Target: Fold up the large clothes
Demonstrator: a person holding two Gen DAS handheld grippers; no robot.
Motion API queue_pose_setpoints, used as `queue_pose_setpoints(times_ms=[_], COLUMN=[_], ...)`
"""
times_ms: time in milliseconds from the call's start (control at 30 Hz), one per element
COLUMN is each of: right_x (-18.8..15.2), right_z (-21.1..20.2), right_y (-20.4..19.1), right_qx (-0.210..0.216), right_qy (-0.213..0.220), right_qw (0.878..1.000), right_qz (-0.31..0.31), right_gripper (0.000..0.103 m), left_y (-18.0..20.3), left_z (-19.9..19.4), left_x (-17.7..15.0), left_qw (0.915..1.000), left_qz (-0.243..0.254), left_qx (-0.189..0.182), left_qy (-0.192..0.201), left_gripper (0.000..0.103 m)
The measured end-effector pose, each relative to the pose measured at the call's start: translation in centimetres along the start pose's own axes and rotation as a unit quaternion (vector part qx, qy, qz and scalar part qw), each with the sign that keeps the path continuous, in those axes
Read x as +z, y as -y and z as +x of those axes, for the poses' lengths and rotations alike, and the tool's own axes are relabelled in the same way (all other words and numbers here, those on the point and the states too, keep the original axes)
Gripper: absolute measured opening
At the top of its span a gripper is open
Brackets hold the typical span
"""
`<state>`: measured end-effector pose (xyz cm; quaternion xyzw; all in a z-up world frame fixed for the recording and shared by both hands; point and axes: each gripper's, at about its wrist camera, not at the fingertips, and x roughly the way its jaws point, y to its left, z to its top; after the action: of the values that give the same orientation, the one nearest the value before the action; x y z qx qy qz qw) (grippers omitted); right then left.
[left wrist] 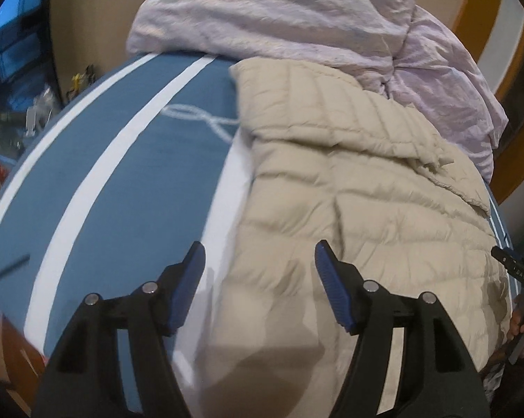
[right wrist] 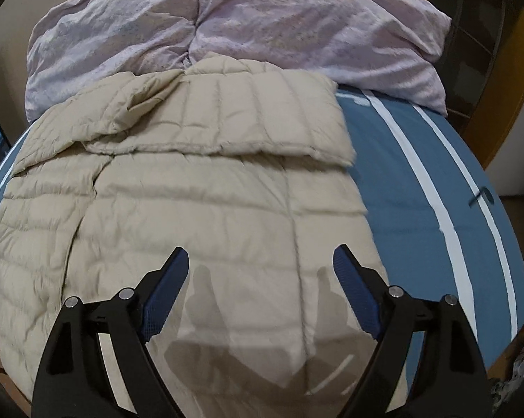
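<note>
Up close in the left wrist view, the left claw stands with its blue-padded jaws apart and nothing between them, hovering over the near left edge of the beige quilted down jacket that lies on the bed's blue sheet with white stripes. A crumpled pale lilac duvet is heaped at the far end of the bed, its edge touching the jacket's far end. At the right border a black part of the other tool and a few fingers show, cut off by the frame. Small objects past the bed's left edge and a blue-lit window in the top left corner are too blurred to name; an orange wooden frame curves along the upper right. In the right wrist view, the right claw is likewise spread wide and empty above the jacket, with its shadow on the fabric below. Here the jacket's long axis runs from the near edge of the bed away toward the duvet, and a folded-over flap lies across its far part. Bare sheet lies to the jacket's right, with a small dark thing on the stripe that I cannot identify. The jacket's near end is hidden beneath the claw's black arms.
</note>
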<state>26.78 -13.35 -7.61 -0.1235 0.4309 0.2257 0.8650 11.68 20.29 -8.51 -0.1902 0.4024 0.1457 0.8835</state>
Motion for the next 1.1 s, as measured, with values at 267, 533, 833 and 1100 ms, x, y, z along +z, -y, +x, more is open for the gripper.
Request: queue_pose_setpoints(times_ms=[267, 533, 833, 1100], right_x=[-4.0, -8.7, -11.8, -13.0], right_z=[-2.7, -4.7, -6.2, -7.9], right_y=[-3.1, -5.1, -5.4, -8.8], right_qx=[-0.009, 0.029, 0.081, 0.121], right_qy=[-0.011, -0.025, -0.012, -0.005], right_qw=[0.999, 0.994, 0.989, 0.989], right_qz=[0.034, 0.103, 0.126, 0.089], right_gripper=[0.087, 0.087, 0.087, 0.074], left_y=[-2.7, -3.0, -2.4, -2.5], left_z=[-1.6, -2.7, -3.7, -4.2], left_x=[-3.2, -5.5, -7.4, -8.2], left_qw=[0.9995, 0.9986, 0.9975, 0.9966], left_qz=[-0.025, -0.031, -0.029, -0.032], left_qx=[-0.017, -0.043, -0.064, -0.075], left_qy=[-0.003, 0.001, 0.013, 0.014], left_gripper=[0.065, 0.065, 0.059, 0.054])
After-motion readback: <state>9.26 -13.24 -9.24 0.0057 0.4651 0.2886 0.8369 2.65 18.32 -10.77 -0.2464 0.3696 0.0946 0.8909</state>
